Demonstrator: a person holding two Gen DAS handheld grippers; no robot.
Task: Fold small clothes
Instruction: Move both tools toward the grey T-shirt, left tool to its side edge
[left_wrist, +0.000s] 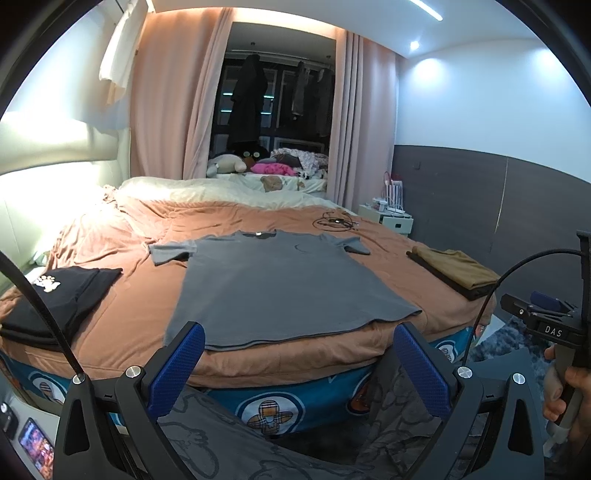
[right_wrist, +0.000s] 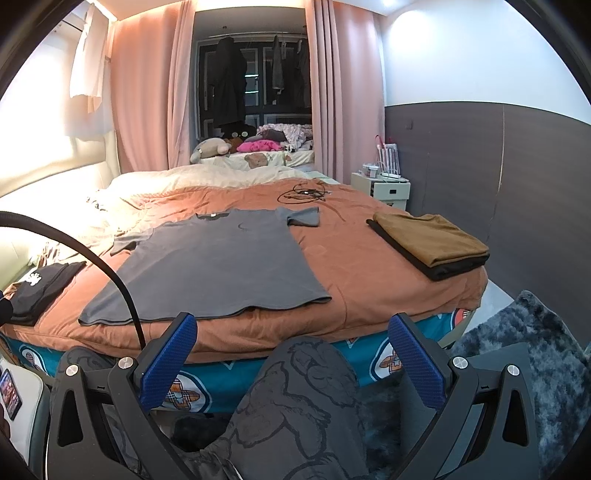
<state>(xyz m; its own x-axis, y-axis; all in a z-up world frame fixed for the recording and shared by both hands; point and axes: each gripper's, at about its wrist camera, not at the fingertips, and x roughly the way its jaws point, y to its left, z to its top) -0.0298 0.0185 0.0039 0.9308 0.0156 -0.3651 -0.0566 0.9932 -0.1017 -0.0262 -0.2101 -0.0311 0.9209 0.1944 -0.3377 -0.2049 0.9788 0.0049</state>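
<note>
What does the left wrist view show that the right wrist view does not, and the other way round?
Only the left wrist view shows the right hand-held gripper from the side, with the hand on its grip. Only the right wrist view shows the person's knee between its fingers and much of the dark rug. Both show the grey T-shirt spread flat on the bed, the black pile left of it, the brown pile right of it, and open fingers touching nothing.

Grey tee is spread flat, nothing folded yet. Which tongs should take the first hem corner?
Probably the left tongs: they hang open directly before the grey tee and its hem. The right tongs, also open, face bare blanket past its right edge. Either reaches its own corner.
</note>
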